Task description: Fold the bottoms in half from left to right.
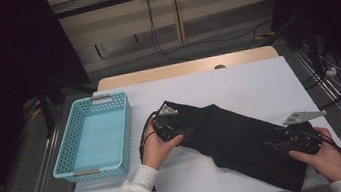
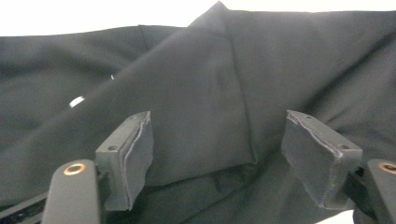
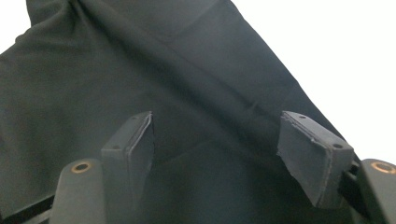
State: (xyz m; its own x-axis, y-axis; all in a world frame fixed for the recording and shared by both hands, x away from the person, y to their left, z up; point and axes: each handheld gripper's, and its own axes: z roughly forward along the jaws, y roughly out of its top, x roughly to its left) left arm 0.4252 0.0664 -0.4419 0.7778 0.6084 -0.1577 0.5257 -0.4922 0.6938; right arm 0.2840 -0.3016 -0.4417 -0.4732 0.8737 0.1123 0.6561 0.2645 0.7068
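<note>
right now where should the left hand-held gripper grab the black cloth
Probably the folded flap's free edge on the black cloth, near its upper-left end. The layers there form a raised lip. The left hand-held gripper, jaws open above it, could come down from the basket side.

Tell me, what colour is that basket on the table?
The basket is light turquoise blue with perforated sides; the high view shows it best.

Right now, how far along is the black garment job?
Done: the black garment lies folded into a long strip across the white table. In hand: the left gripper and the right gripper sit open over its two ends, pads clear of the cloth. Left: probably more folds, then into the blue basket, which holds nothing yet.
</note>
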